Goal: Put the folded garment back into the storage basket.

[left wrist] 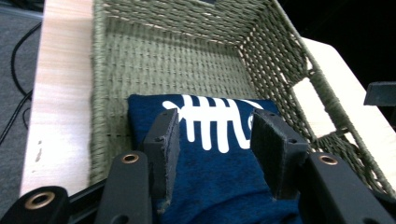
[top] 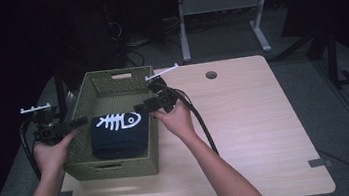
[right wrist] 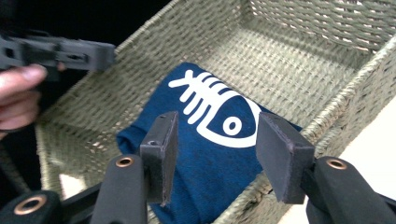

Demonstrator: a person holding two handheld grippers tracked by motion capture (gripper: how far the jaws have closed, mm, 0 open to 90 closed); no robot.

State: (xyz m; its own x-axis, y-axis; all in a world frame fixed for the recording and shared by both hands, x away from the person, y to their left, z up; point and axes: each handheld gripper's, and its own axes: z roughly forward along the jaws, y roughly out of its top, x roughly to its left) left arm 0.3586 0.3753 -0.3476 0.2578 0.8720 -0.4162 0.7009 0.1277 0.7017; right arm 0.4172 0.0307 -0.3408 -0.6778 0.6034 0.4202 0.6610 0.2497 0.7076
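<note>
Woven green wicker forms the basket (top: pixel 116 130), which sits at the left end of the pale wood tabletop (top: pixel 247 134) in the high view, and the folded navy shirt with a white fish skeleton (top: pixel 119 132) lies inside it, toward the near wall. The left tool (top: pixel 79 122) hangs over the basket's left rim and the right tool (top: pixel 139 107) over its right rim, both partly spread and holding nothing. A thick black cable (top: pixel 198 120) trails from the right tool across the tabletop; I judge it could drag on the rim or nudge the basket if the hand pulls away carelessly. Grey desk legs (top: pixel 219 7) stand well beyond, out of the way

From the left gripper view, the left tool (left wrist: pixel 215 149) has its jaws parted with the shirt (left wrist: pixel 219 182) showing between and below them, not pinched. The fold looks loose to me; a jaw edge catching the fabric on the way up could lift and undo it. The basket wall (left wrist: pixel 100 116) rises just beside the left jaw and could be knocked

From the right gripper view, the right tool (right wrist: pixel 217 154) is likewise half spread above the shirt (right wrist: pixel 205 163), gripping nothing. The rim (right wrist: pixel 327 112) runs under its right jaw, so a low sideways move would probably hook it. The other hand (right wrist: pixel 18 93) and its tool (right wrist: pixel 65 53) wait at the far wall, near enough to collide
</note>
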